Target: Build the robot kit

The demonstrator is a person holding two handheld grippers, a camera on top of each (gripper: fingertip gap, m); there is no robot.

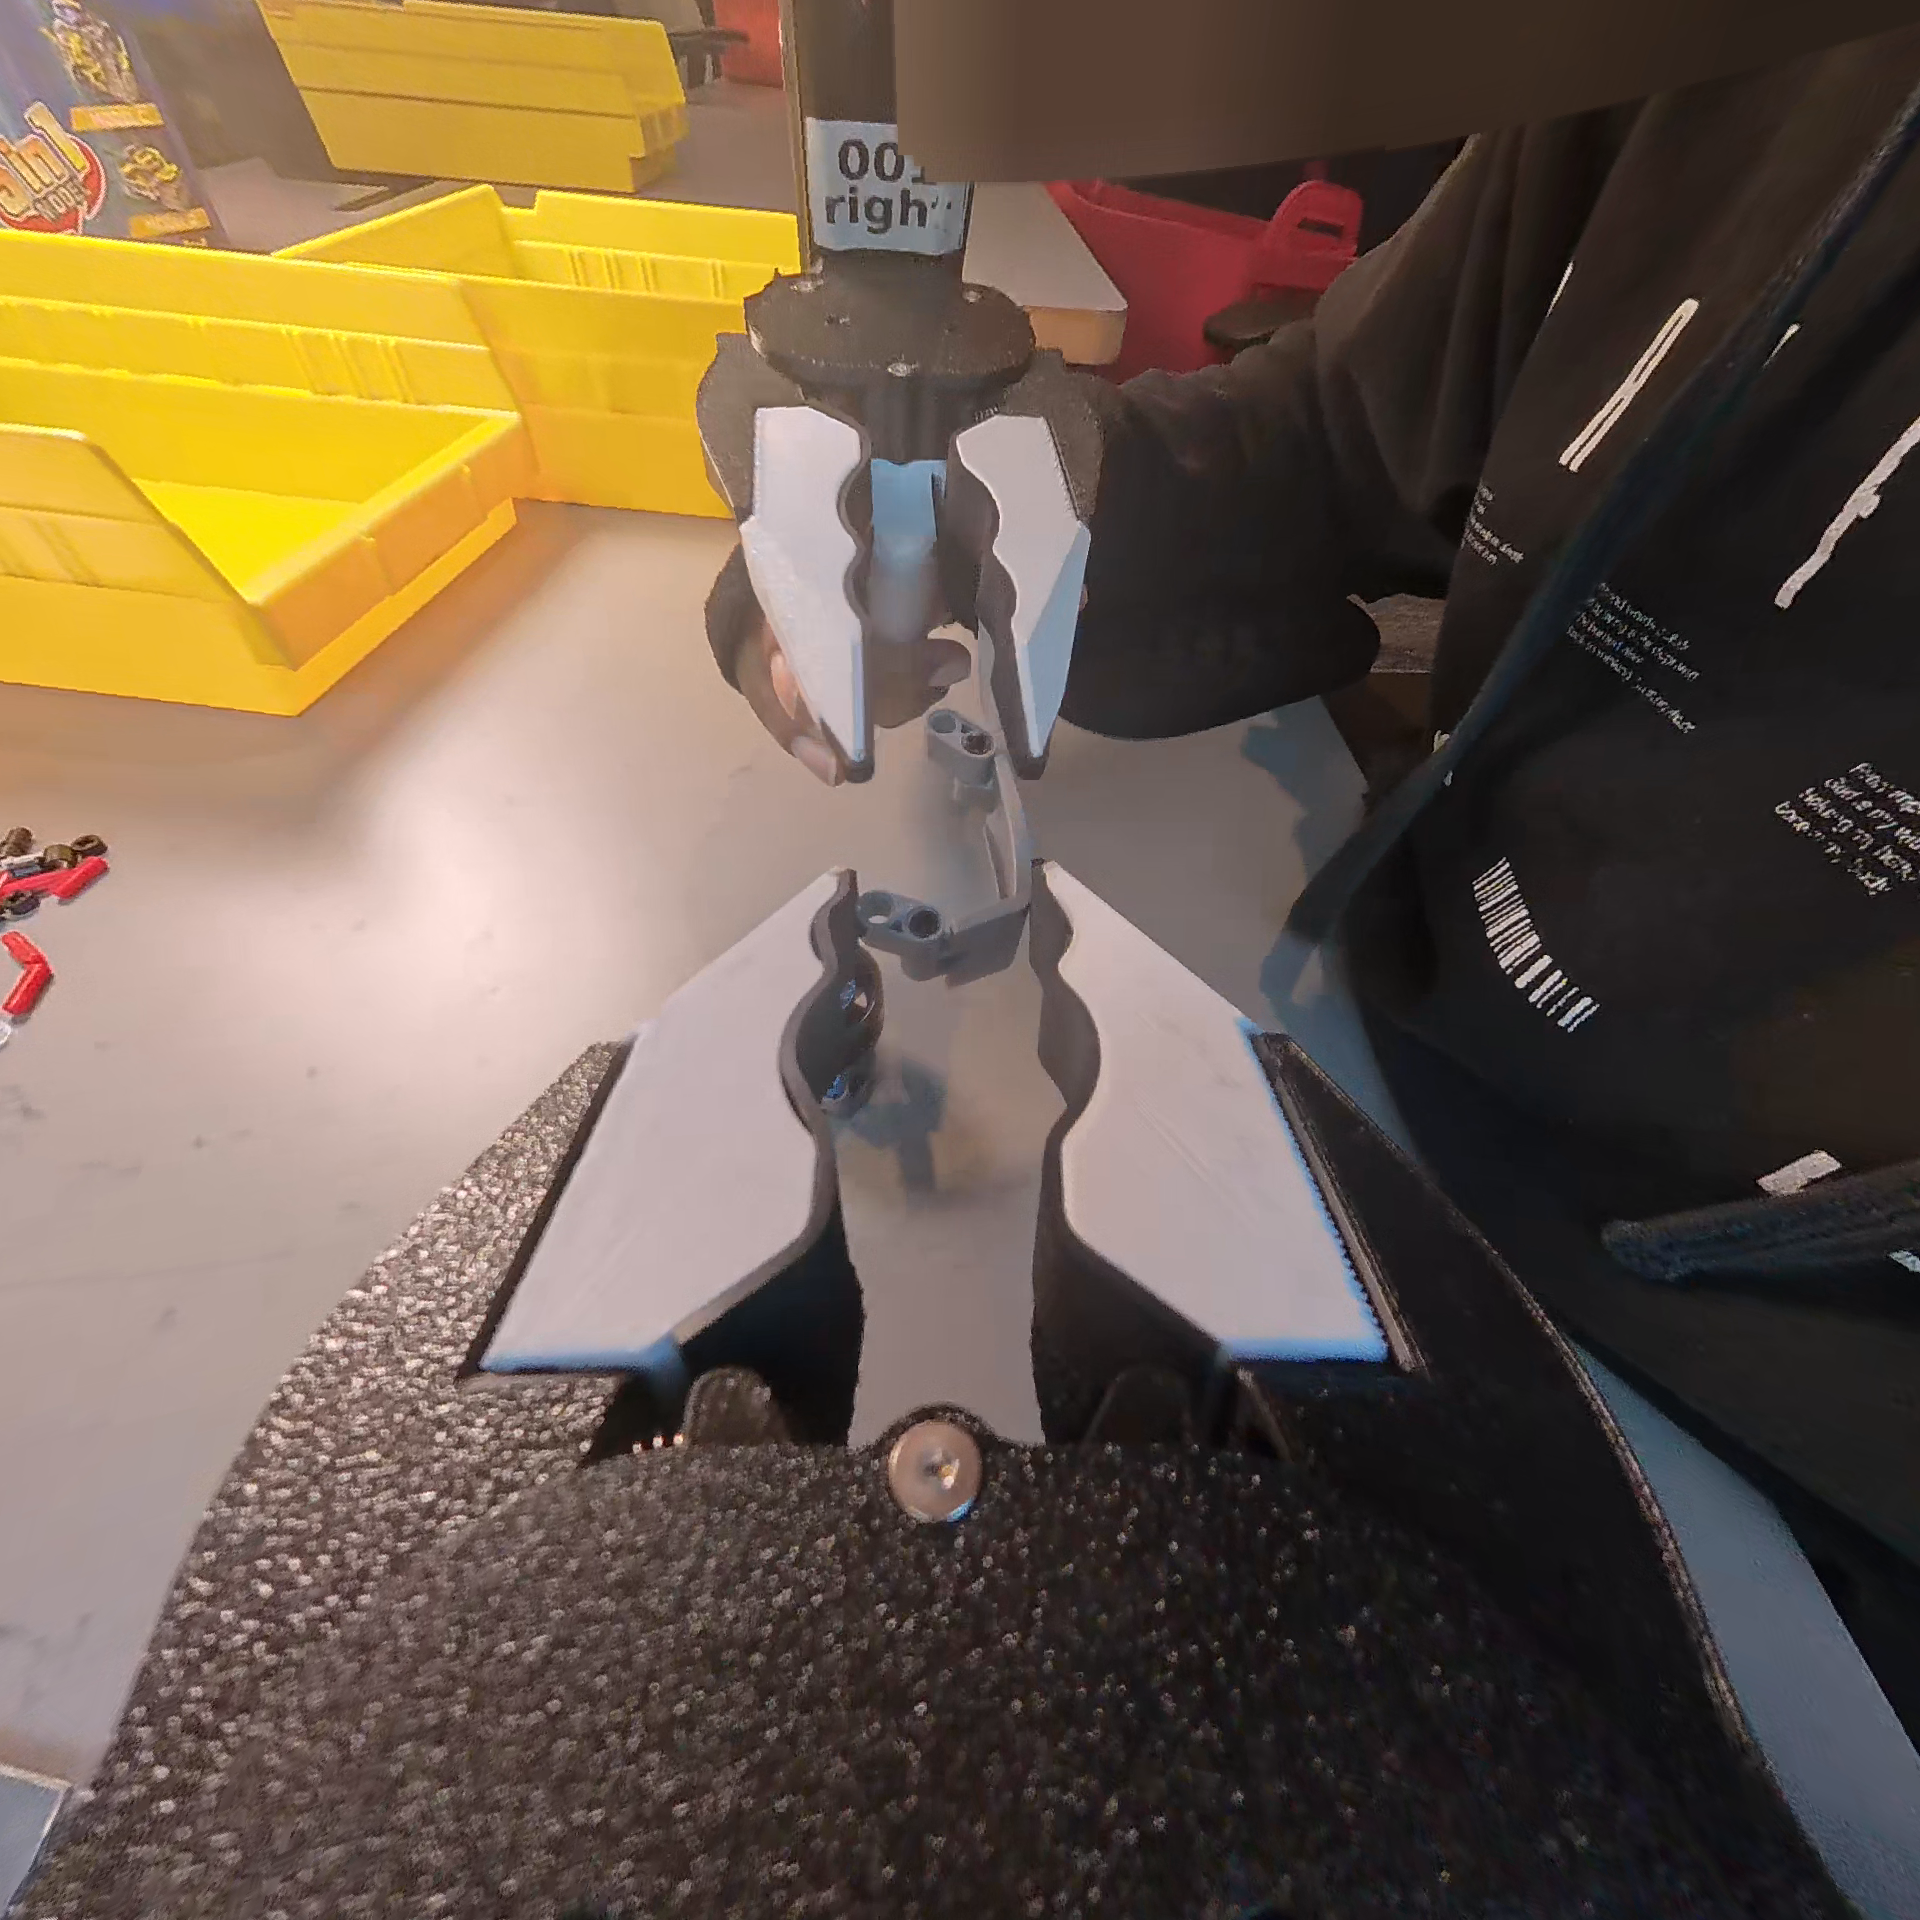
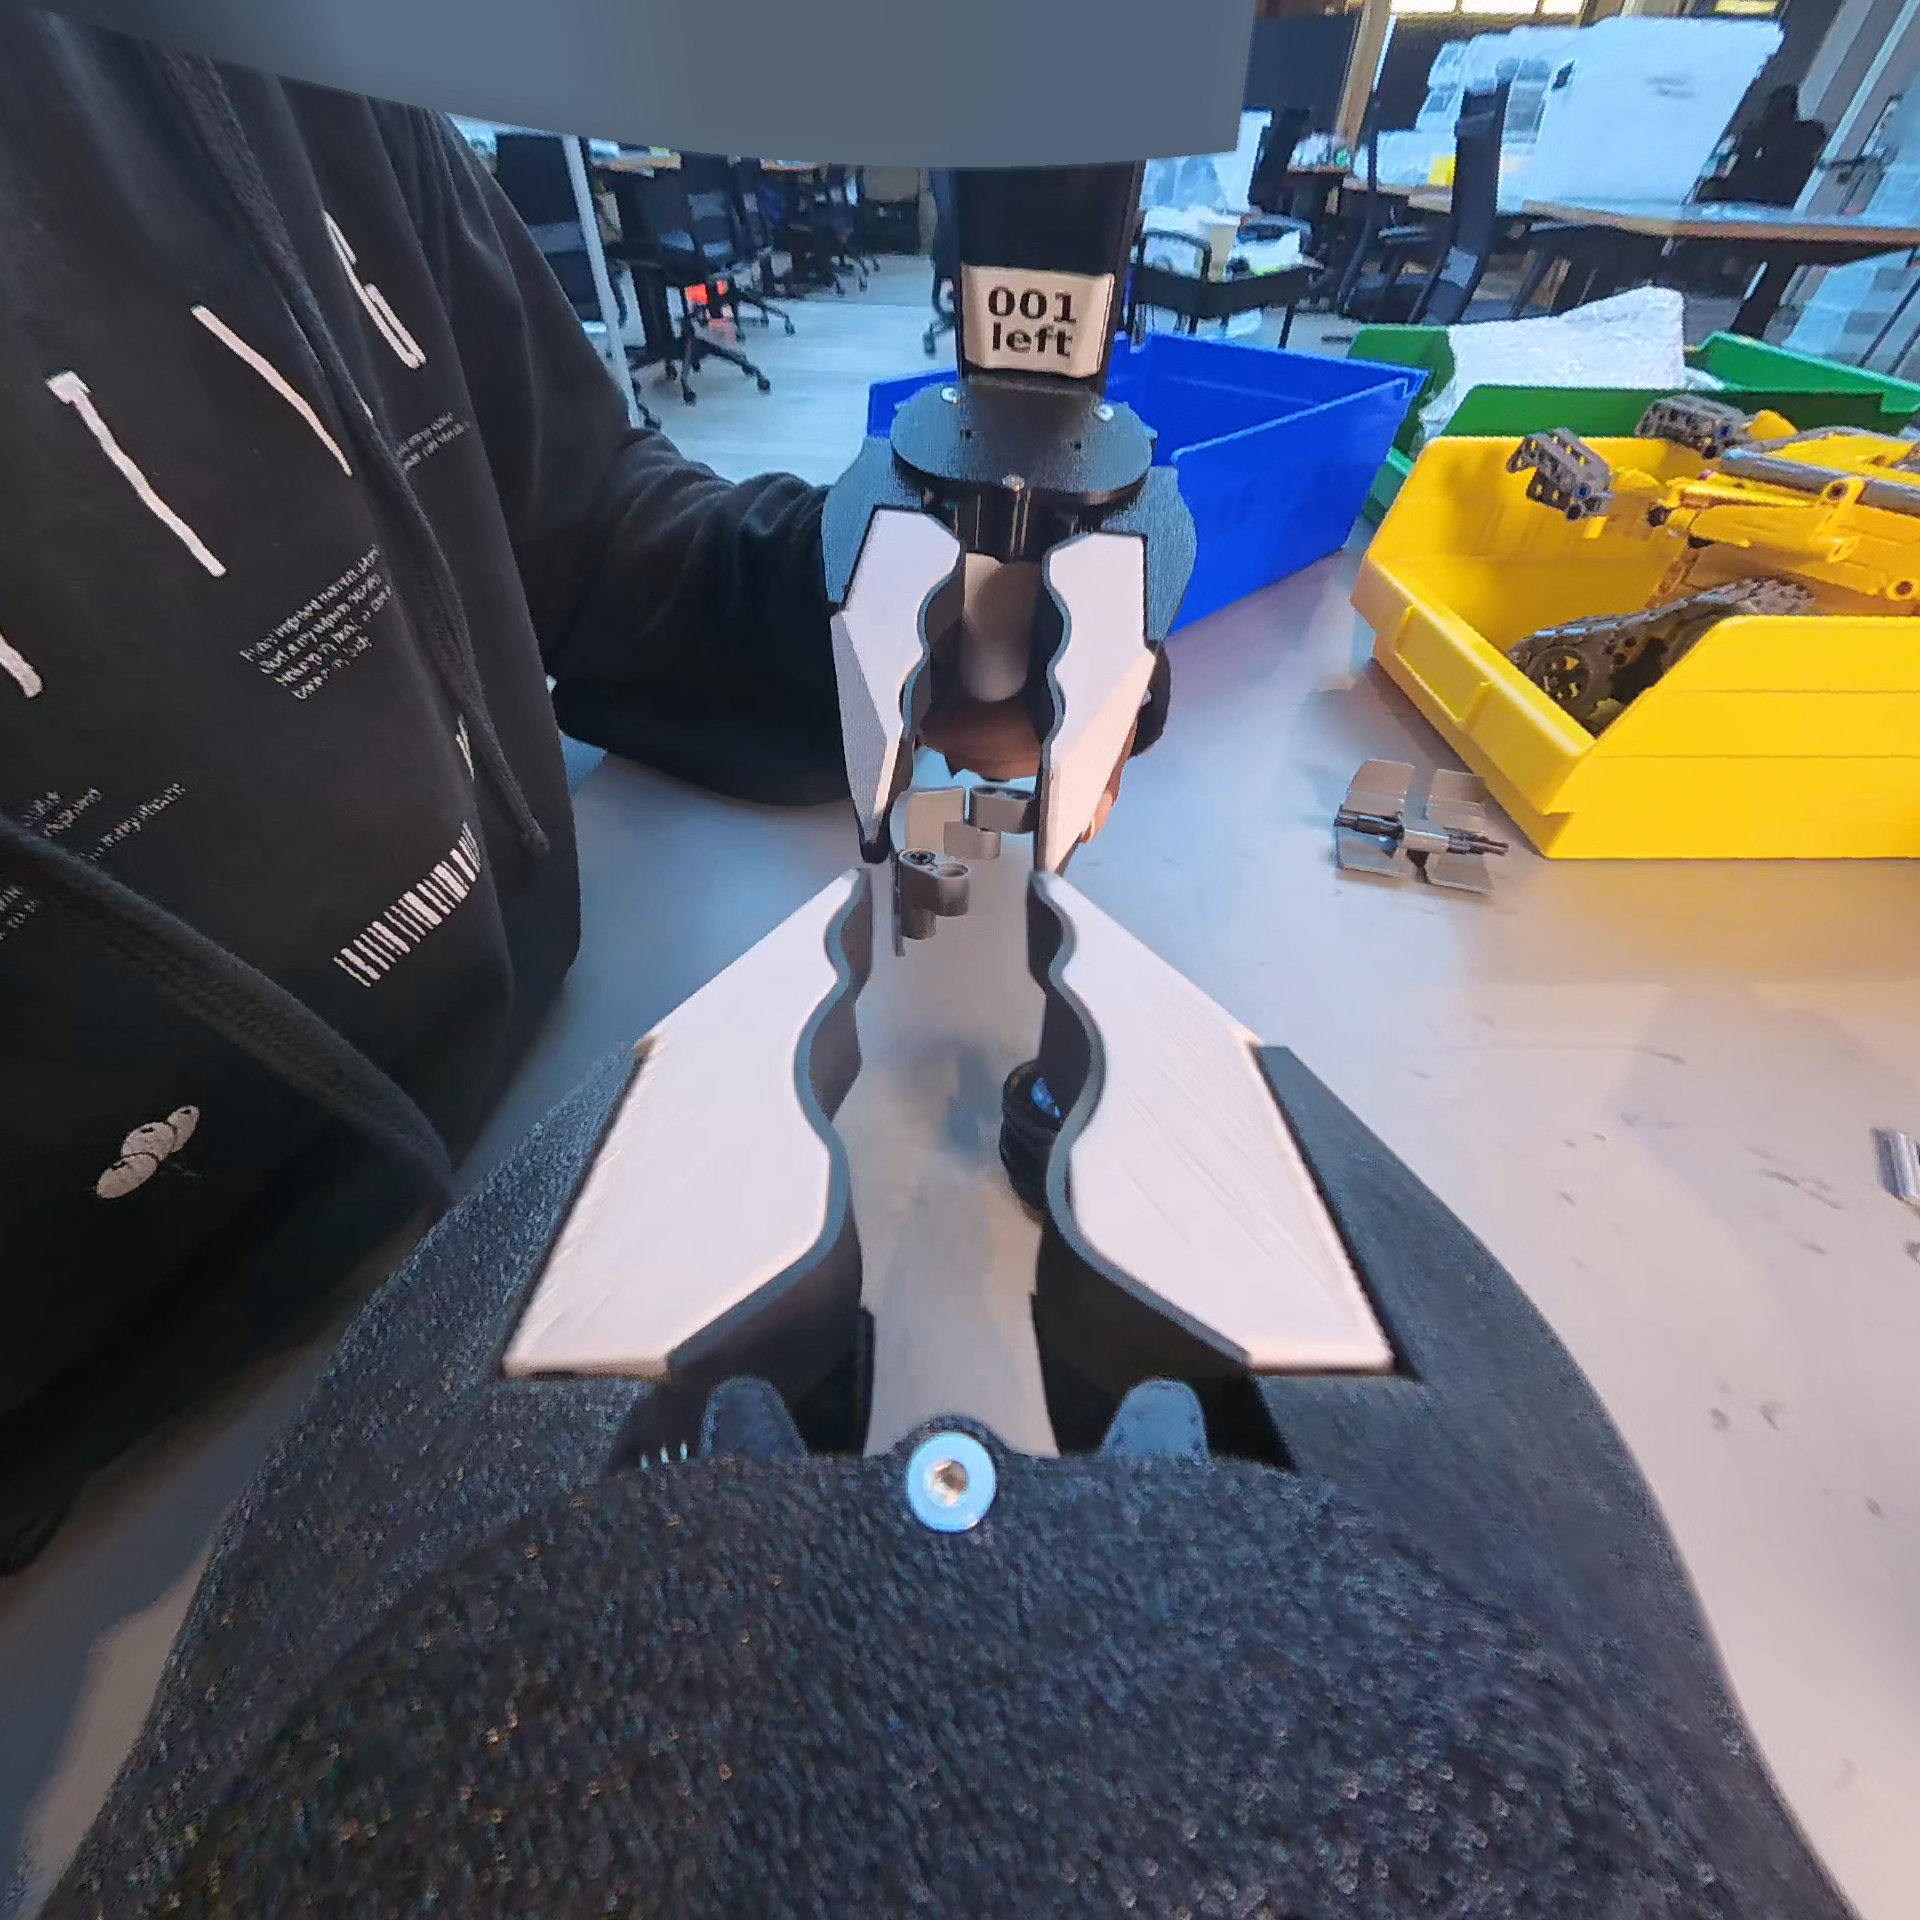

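Observation:
My left gripper (image 1: 942, 878) is shut on a grey toy connector with a panel end (image 1: 909, 925). A curved grey panel (image 1: 1000, 831) rises from it to a second grey connector (image 1: 961, 740) between the fingers of my right gripper (image 1: 948, 774), which faces it tip to tip. In the right wrist view my right gripper (image 2: 948, 878) stands slightly open. That connector (image 2: 932, 883) lies against one finger with a gap to the other. My left gripper (image 2: 964, 850) holds its grey piece (image 2: 992, 816) opposite. A black ribbed part (image 1: 847, 1013) shows below the fingers.
Yellow bins (image 1: 260, 499) and small red parts (image 1: 52, 873) lie to the left. A yellow bin (image 2: 1714, 790) with a toy vehicle, a blue bin (image 2: 1278, 468), green bins (image 2: 1558, 410) and grey parts (image 2: 1413, 831) are on the other side. A person in a black hoodie (image 2: 208, 623) is close by. My two grippers' fingertips are within a few centimetres of each other.

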